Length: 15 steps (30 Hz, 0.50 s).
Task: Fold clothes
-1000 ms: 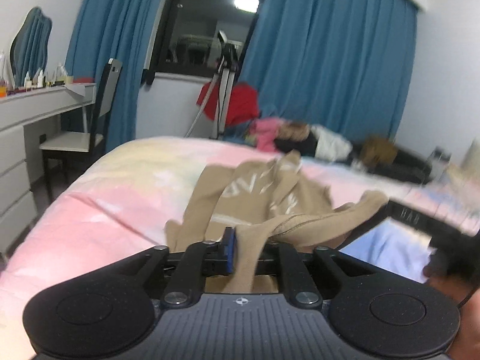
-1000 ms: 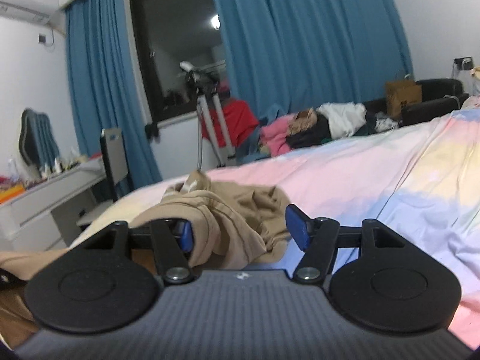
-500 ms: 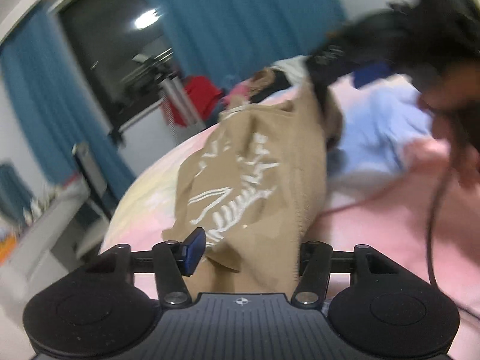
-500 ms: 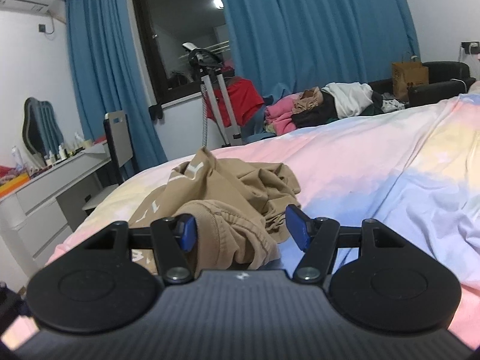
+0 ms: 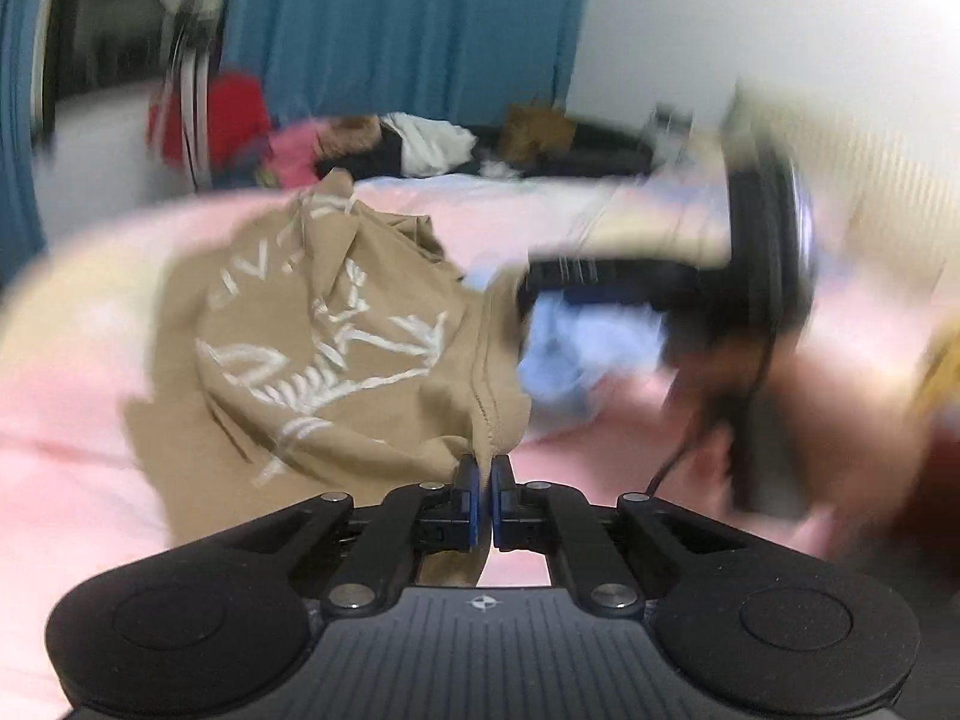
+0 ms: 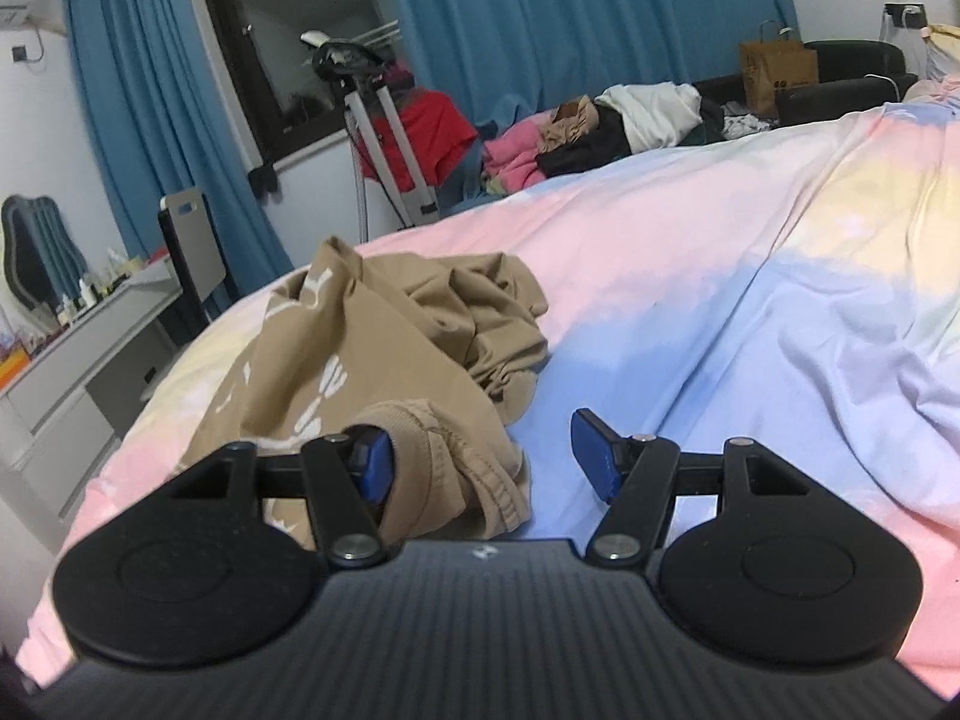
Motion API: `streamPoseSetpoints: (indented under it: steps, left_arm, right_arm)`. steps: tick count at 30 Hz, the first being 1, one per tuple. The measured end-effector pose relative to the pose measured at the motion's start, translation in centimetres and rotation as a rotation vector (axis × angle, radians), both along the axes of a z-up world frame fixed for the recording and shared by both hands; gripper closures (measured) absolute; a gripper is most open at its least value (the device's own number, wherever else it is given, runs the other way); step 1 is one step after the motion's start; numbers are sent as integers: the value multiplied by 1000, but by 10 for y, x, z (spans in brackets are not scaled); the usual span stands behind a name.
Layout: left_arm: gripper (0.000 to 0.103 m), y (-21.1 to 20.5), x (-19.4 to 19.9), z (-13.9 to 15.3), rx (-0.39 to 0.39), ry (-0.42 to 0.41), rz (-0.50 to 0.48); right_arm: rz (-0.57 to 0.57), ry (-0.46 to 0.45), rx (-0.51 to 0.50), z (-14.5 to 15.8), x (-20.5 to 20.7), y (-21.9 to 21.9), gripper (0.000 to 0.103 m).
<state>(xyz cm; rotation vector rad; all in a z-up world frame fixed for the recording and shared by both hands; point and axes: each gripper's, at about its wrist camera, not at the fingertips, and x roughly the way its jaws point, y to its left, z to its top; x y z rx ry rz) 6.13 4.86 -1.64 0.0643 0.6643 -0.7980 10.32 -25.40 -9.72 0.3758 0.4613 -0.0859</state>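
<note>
Your left tool [image 5: 485, 483] pinches a seam of the tan shirt [image 5: 336, 348], which spreads toward 11 o'clock across the bed [image 5: 72, 432]. Your right tool [image 6: 483, 459] is spread wide, its left pad against the shirt's cuff [image 6: 444, 444].

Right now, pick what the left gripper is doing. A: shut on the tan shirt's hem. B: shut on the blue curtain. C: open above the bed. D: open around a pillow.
A: the left gripper has its blue pads pressed together on the stitched hem of the tan shirt, which trails away over the bed.
</note>
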Motion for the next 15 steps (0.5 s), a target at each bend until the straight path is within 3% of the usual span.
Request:
streamPoseSetpoints:
  steps: [3, 5, 8, 10, 12, 15]
  left_arm:
    - [99, 30, 31, -1, -139, 112, 2]
    - [99, 48, 53, -13, -163, 193, 93]
    - [99, 71, 73, -32, -103, 267, 270]
    - [97, 75, 80, -38, -71, 286, 331]
    - [95, 66, 78, -32, -27, 227, 344]
    - [84, 49, 59, -17, 59, 84, 348]
  right_arm:
    - [42, 49, 10, -6, 6, 3, 39]
    - [71, 78, 6, -10, 9, 7, 39]
    - [103, 100, -12, -12, 12, 14, 39]
    - [124, 105, -10, -13, 12, 17, 39]
    - [135, 109, -15, -14, 13, 20, 39]
    - [130, 114, -9, -15, 14, 18, 39]
